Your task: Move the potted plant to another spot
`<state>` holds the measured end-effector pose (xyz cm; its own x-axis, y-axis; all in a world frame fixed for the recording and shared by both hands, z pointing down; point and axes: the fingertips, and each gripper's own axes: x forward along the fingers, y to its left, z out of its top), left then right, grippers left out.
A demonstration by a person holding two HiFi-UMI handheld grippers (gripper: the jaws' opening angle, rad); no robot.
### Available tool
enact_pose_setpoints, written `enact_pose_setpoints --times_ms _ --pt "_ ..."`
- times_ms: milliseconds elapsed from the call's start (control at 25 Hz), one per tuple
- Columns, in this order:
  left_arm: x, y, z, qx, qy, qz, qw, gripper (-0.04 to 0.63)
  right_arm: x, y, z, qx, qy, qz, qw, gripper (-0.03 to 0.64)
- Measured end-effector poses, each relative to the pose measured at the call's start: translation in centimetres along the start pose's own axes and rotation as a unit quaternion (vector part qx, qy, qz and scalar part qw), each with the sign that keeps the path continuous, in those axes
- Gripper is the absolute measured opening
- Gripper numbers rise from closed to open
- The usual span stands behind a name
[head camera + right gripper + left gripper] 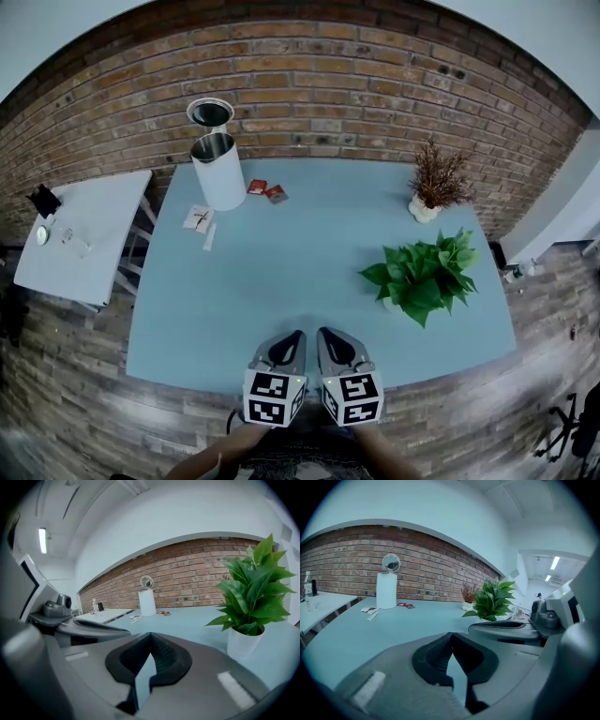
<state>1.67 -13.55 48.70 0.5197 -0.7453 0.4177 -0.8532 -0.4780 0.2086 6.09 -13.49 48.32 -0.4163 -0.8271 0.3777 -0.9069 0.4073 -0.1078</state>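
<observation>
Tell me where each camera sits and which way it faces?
Head view: on the person's head, looking steeply down at the blue table; the left gripper, right gripper and both forearms show at the bottom.
Left gripper view: on the left gripper, looking across the table toward the brick wall; its shut jaws show, with the right gripper beside it.
Right gripper view: on the right gripper, facing the same wall; its shut jaws and the left gripper show.
Shared: both gripper views catch the green potted plant.
</observation>
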Motion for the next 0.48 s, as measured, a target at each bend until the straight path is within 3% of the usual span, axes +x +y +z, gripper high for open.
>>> enact_pose_setpoints --times_ms 480 --pt "-1.1 2.2 0.1 -0.002 -0.005 0.016 0.9998 0.000 1.5 2.1 0.5 -0.002 0.000 0.020 1.000 0.006"
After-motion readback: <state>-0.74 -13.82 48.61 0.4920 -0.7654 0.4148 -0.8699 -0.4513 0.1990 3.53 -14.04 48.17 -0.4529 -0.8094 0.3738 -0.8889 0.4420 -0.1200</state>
